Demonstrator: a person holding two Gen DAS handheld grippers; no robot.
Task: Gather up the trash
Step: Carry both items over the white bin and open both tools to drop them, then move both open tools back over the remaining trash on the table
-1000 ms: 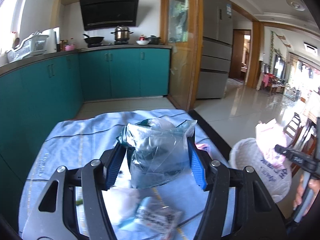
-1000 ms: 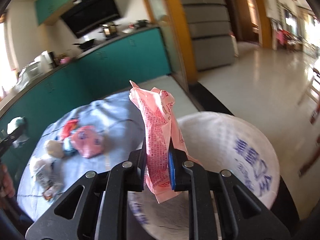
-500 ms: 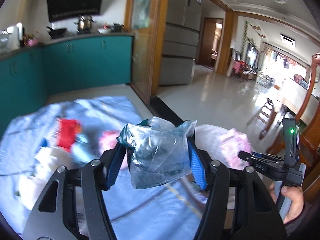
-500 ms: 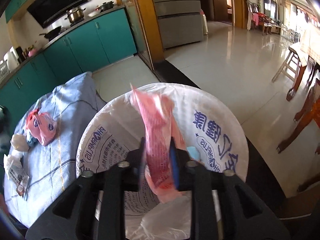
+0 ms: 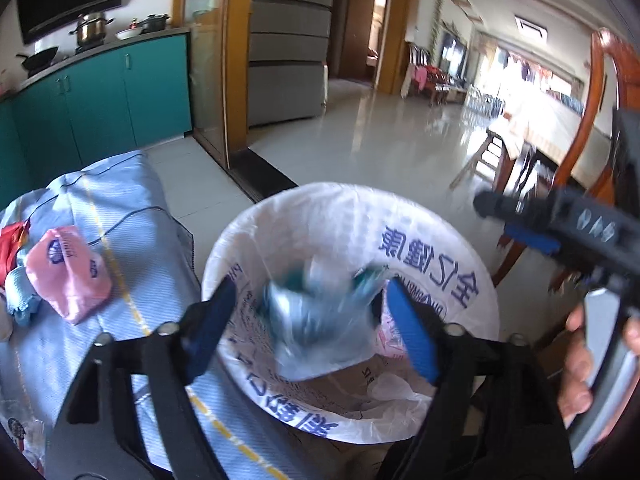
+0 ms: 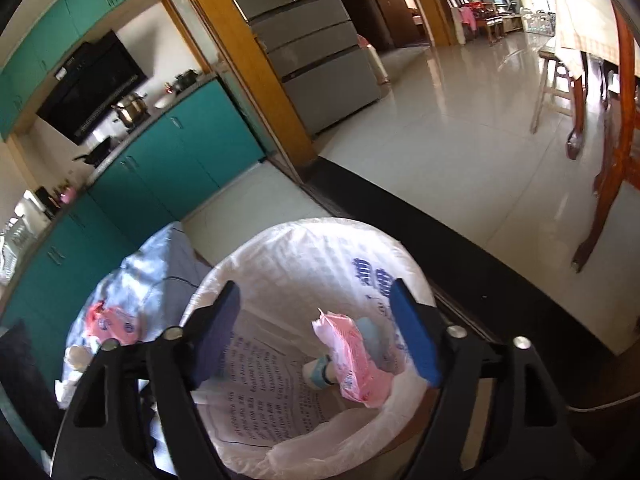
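Both claws have just sprung open over the bin (image 5: 424, 216): pink wrapper (image 6: 352, 360) dropped inside, clear bag (image 5: 316, 320) loose between the left claw (image 5: 316, 320) pads.

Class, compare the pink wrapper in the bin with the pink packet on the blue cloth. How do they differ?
The pink wrapper lies inside the white-lined bin; the pink packet sits on the blue cloth. The wrapper is long, flat and torn open; the packet looks plump and bunched. Both are pink printed plastic.
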